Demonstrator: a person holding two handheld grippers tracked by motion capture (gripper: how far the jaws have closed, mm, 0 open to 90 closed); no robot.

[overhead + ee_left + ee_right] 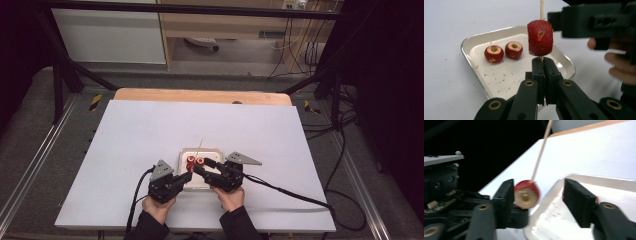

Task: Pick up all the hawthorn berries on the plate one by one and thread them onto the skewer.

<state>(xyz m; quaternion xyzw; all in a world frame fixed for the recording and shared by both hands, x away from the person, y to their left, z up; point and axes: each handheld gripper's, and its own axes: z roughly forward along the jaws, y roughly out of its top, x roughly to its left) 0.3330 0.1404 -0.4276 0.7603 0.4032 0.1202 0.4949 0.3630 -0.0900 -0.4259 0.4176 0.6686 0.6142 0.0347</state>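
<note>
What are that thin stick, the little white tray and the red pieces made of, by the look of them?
The stick looks like pale, matte wood or bamboo. The tray seems to be white-enamelled metal, judging by its glossy inside and thin shiny rim. The red pieces, one on the stick and two in the tray, appear to be cored fruit, perhaps hawthorn: red skin, pale flesh.

A: Deep red fruit point(540, 38) on a pale wooden skewer point(542, 8), cream-coloured cut face with a tan core hole.

B: White tray point(471, 40), flecked with red crumbs; black grippers point(545, 75).
</note>
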